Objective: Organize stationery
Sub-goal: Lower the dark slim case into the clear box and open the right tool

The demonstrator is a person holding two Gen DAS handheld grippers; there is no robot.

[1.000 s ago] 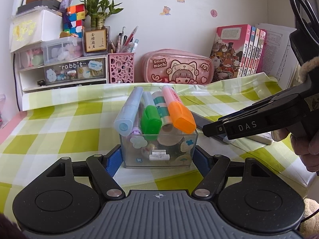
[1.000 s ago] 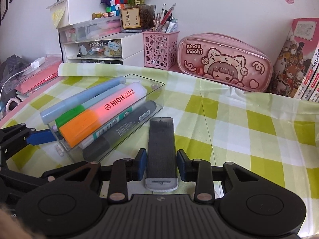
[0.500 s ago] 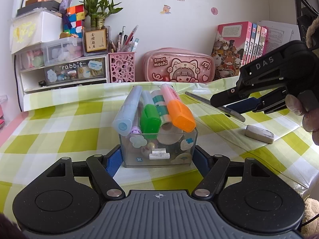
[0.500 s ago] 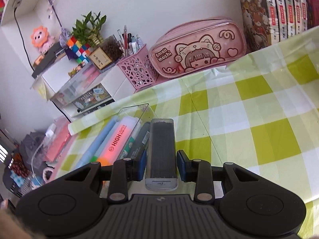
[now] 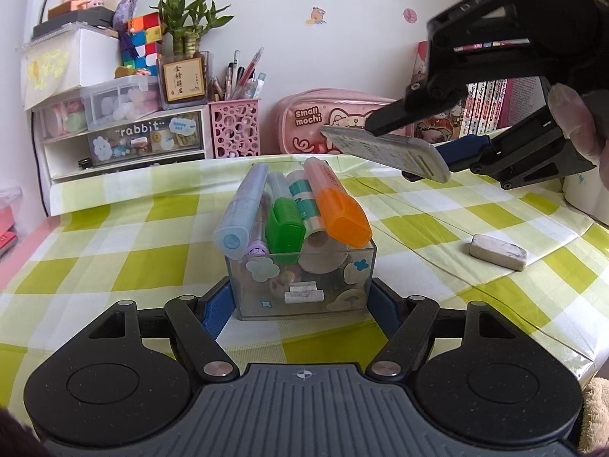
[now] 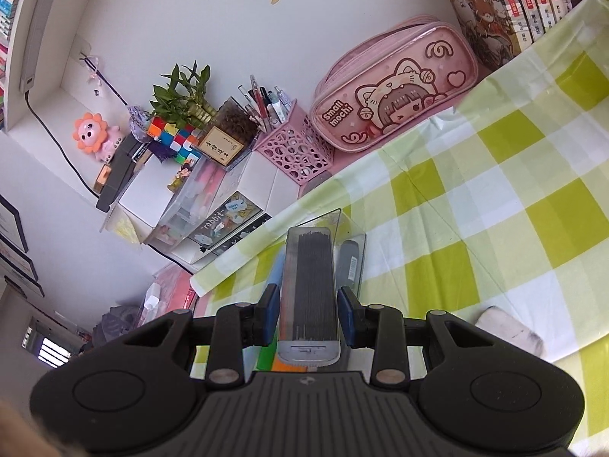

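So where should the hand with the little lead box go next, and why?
Probably tip the lead case forward and lower it toward the clear box. The right gripper is clamped on the case, holding it in the air above the box's far end, while the left gripper grips the box. The markers are piled high, so go gently.

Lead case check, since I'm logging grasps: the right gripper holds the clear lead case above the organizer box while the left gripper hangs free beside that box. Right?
Not quite. The left gripper is clamped on the organizer box, per the left wrist view. The right gripper does hold the lead case above it.
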